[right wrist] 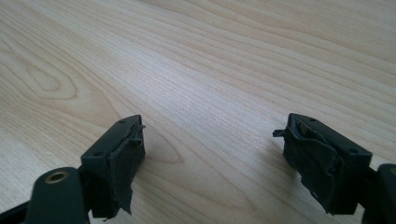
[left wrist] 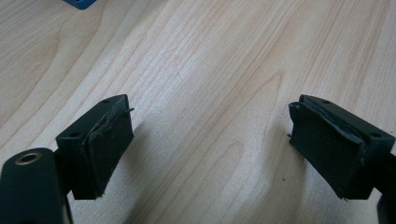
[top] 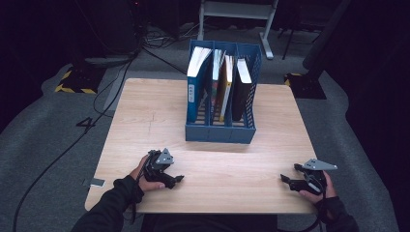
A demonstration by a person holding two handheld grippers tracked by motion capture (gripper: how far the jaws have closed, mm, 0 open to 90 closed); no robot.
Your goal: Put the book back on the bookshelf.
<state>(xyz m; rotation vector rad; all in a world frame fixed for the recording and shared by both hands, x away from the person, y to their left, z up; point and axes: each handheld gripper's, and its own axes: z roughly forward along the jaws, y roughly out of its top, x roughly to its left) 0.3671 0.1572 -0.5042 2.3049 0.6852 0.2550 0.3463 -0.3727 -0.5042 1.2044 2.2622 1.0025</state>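
**Both grippers idle at the near edge, file rack ahead**

The left gripper and the right gripper rest low over the wooden desk, each with its jaws spread wide and nothing between them; in both gripper views bare wood grain lies between the pads. The blue three-slot file rack stands well ahead of both grippers, between them and slightly nearer the left one, its corner just showing at the top of the left gripper view. It holds upright books: a blue-spined one in the slot toward the left gripper, a yellow-edged one in the middle, a black one toward the right gripper.

Risks, as I judge them: the books lean loosely, so pulling one could drag its neighbour or tip the light rack forward. The pads' facing is frayed and peeling at the edges, which could let a glossy cover slip.

The blue spine carries a small white label, too small to read; no other writing is legible.
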